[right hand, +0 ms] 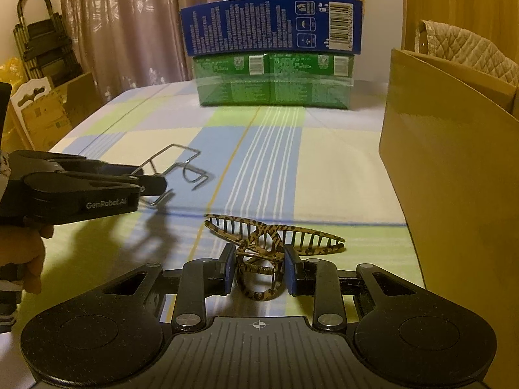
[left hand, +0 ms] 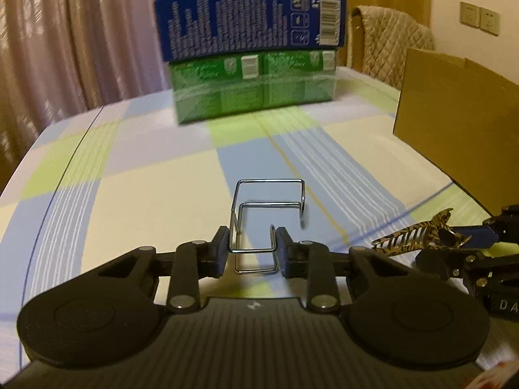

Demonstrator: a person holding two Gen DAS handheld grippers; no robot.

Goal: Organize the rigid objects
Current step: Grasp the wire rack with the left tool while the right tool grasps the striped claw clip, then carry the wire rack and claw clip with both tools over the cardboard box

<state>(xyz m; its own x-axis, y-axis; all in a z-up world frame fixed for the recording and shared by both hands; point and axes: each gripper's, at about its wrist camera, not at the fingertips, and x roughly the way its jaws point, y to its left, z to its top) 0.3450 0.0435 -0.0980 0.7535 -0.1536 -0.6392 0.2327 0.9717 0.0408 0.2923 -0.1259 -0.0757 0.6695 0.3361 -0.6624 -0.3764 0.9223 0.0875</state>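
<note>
1. Left gripper (left hand: pixel 252 248) clamped on a bent wire hook (left hand: pixel 269 223), lifted just off the checked cloth (left hand: pixel 146 168).
2. Right gripper (right hand: pixel 259 269) pinched tight on a tiger-print hair claw (right hand: pixel 275 240), teeth spread sideways.
3. Cardboard box (right hand: pixel 454 168) sits right of both, nearer the right gripper, so probably claw first.

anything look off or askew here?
Only the box stack at the back: the blue box overhangs the green box beneath it and sits slightly skewed. Otherwise nothing stands out: the left gripper is shut on the wire hook, the right gripper on the hair claw clip.
</note>
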